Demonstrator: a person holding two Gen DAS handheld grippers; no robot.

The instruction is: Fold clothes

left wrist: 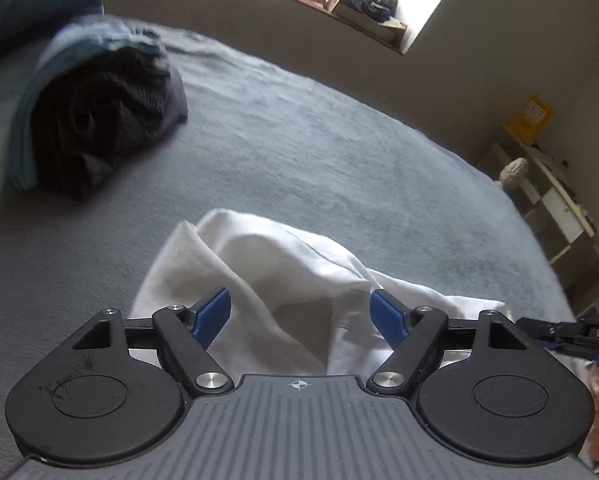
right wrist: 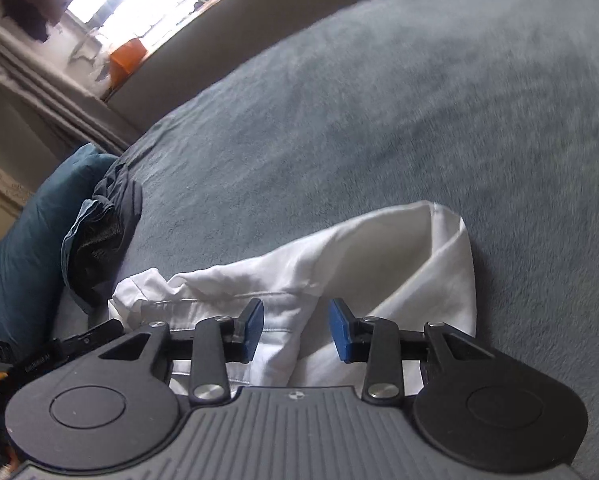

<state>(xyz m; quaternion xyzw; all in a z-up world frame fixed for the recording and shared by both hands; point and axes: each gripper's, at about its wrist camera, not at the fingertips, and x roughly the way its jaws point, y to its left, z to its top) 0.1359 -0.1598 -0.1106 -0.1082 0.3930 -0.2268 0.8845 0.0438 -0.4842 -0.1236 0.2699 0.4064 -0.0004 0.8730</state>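
Observation:
A white garment (left wrist: 267, 272) lies loosely bunched on the grey-blue bed cover (left wrist: 319, 152), just in front of both grippers. My left gripper (left wrist: 301, 316) hovers over its near edge with the blue pads wide apart and clear of the cloth. In the right wrist view the same white garment (right wrist: 339, 256) shows a seam and a folded-over end at the right. My right gripper (right wrist: 297, 330) stands above it, its blue pads apart by a smaller gap, with cloth seen below the gap but not pinched.
A pile of dark and blue clothes (left wrist: 99, 112) sits at the far left of the bed, next to a teal pillow (right wrist: 23, 248). A shelf unit (left wrist: 551, 200) stands beyond the bed's right edge. A window sill (left wrist: 339, 0) runs along the far wall.

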